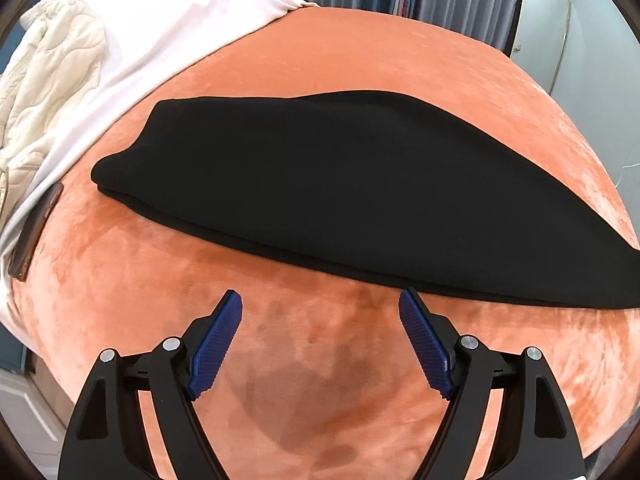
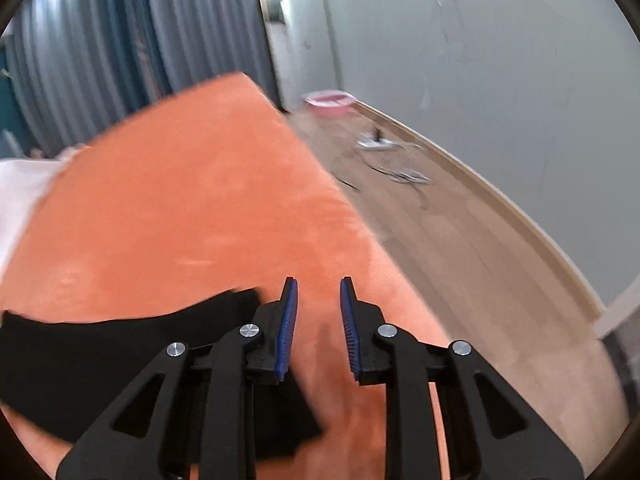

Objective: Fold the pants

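Observation:
Black pants (image 1: pixel 340 196) lie folded in a long flat stack across the orange bed cover (image 1: pixel 200 96). My left gripper (image 1: pixel 320 300) hovers just in front of the stack's near edge, wide open, with only orange cover between its blue pads (image 1: pixel 218 340). In the right wrist view, one end of the pants (image 2: pixel 120 352) lies at the lower left, partly under the gripper body. My right gripper (image 2: pixel 318 288) sits beside that end over bare cover, its blue pads (image 2: pixel 288 328) a narrow gap apart with nothing between them.
A white sheet (image 1: pixel 160 32) and a cream quilted jacket (image 1: pixel 52 76) lie at the far left of the bed, with a dark phone (image 1: pixel 36 232) at the sheet's edge. The bed's right edge drops to a wooden floor (image 2: pixel 460 240) with cables and a pink basin (image 2: pixel 330 100).

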The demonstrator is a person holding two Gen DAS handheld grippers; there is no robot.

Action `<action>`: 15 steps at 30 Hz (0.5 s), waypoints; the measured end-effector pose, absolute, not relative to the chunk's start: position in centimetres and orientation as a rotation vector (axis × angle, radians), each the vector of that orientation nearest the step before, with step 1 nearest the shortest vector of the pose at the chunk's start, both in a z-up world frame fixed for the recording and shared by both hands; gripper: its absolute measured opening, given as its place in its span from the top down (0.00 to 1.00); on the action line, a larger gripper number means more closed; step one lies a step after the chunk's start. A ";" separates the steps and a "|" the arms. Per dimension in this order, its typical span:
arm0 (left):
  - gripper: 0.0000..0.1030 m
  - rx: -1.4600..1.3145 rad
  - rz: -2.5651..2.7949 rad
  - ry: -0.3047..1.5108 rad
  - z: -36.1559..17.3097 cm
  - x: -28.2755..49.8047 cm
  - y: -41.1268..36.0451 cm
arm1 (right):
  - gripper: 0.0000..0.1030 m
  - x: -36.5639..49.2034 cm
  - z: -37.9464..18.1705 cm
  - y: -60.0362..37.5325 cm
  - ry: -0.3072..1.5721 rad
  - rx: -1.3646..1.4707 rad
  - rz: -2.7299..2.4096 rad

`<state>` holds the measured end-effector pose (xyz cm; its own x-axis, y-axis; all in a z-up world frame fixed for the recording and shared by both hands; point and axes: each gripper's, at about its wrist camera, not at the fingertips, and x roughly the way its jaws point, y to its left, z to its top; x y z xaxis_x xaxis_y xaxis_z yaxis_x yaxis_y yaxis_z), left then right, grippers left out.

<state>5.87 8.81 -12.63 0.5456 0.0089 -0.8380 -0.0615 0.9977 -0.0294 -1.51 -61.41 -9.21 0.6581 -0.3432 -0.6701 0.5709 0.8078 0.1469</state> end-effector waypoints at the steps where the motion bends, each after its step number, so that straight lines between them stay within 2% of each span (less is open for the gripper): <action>1: 0.24 -0.047 0.036 0.995 -12.9 6.0 8.7 | 0.79 -2.0 -8.9 -59.7 0.676 0.356 -0.461; 4: 0.24 0.000 0.000 0.991 -13.1 6.1 6.8 | 0.81 -0.2 -9.2 -55.2 0.745 0.248 -0.323; 7: 0.24 0.048 -0.031 0.979 -12.5 5.9 4.0 | 0.81 3.2 -11.8 -55.7 0.875 0.140 -0.415; 8: 0.24 0.056 -0.034 0.968 -12.3 5.8 3.7 | 0.76 4.1 -12.6 -57.4 0.897 0.141 -0.505; 9: 0.24 0.077 -0.022 0.956 -11.9 5.7 3.2 | 0.67 3.4 -12.3 -59.2 0.861 0.227 -0.568; 12: 0.24 0.100 0.002 0.931 -11.4 6.4 2.7 | 0.67 -0.8 -10.0 -59.9 0.716 0.407 -0.640; 15: 0.24 0.101 0.027 0.916 -11.1 6.9 3.3 | 0.66 -4.8 -9.8 -57.3 0.683 0.489 -0.568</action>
